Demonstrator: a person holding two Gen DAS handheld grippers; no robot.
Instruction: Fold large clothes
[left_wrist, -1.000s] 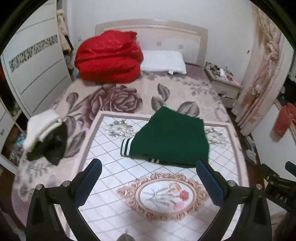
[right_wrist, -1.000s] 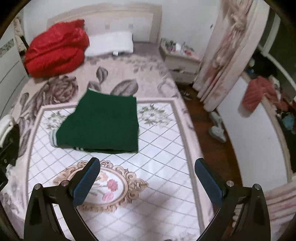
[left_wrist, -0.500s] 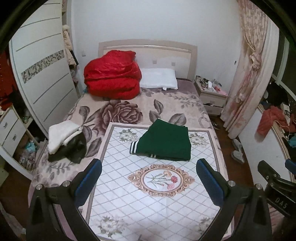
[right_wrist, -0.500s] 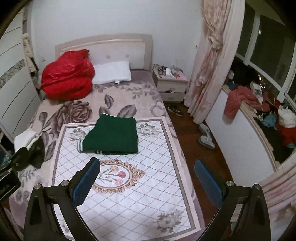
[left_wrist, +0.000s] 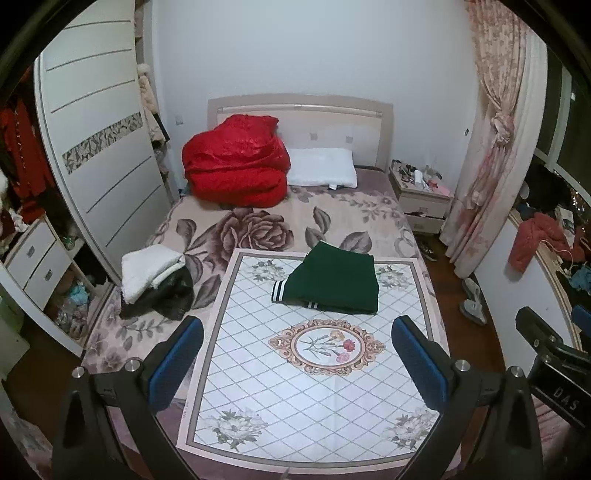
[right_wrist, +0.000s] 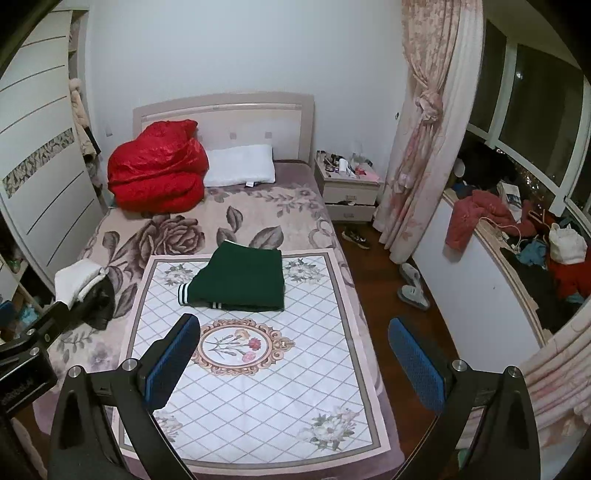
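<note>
A dark green garment (left_wrist: 334, 282) with white-striped cuffs lies folded into a rectangle on the white patterned mat (left_wrist: 314, 387) on the bed; it also shows in the right wrist view (right_wrist: 240, 282). My left gripper (left_wrist: 295, 363) is open and empty, held high and well back from the bed's foot. My right gripper (right_wrist: 293, 363) is open and empty, equally far back. The right gripper's body shows at the left view's right edge (left_wrist: 550, 354).
A pile of white and black clothes (left_wrist: 155, 280) sits at the bed's left edge. A red duvet (left_wrist: 236, 170) and a white pillow (left_wrist: 321, 171) lie at the headboard. A wardrobe (left_wrist: 96, 155) stands left, a nightstand (left_wrist: 419, 195) and curtain (left_wrist: 491, 147) right, with shoes on the floor (right_wrist: 412, 286).
Both grippers have pulled back and up from the bed, so the folded green garment looks smaller and farther. Both stay open and empty.
</note>
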